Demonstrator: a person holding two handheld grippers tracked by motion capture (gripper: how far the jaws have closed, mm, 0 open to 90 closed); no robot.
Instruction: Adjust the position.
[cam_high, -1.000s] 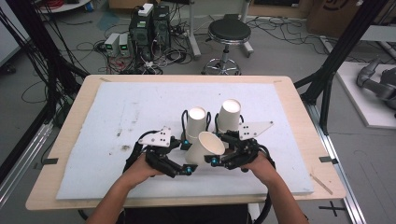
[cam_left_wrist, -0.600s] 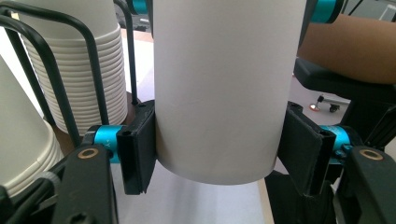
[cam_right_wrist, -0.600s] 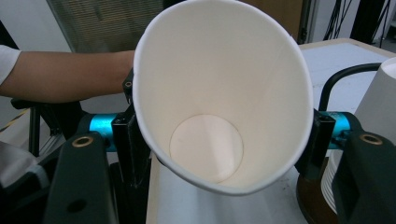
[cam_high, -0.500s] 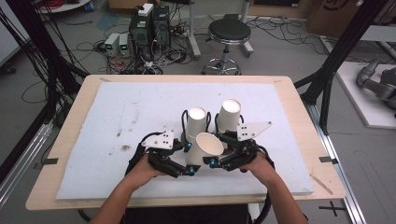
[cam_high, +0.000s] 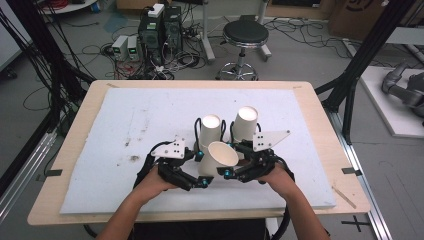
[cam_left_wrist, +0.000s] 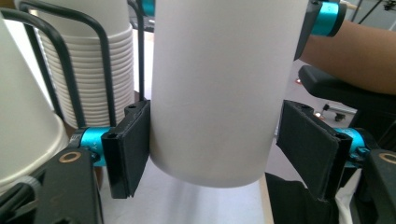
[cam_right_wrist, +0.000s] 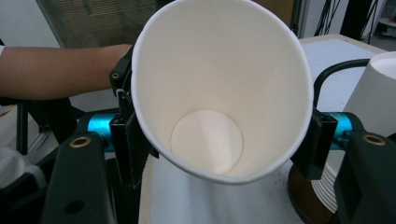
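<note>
Right gripper clamps tilted paper cup near its rim, left gripper jaws open around its base, likely mid-handover; next left closes before right releases.

Right gripper jaws clamp an open-mouthed paper cup.

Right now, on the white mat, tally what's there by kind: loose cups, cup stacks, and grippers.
Loose paper cup: 1
Stacks of paper cups in wire holders: 2
Grippers, left gripper and right gripper: 2
Total: 5
</note>
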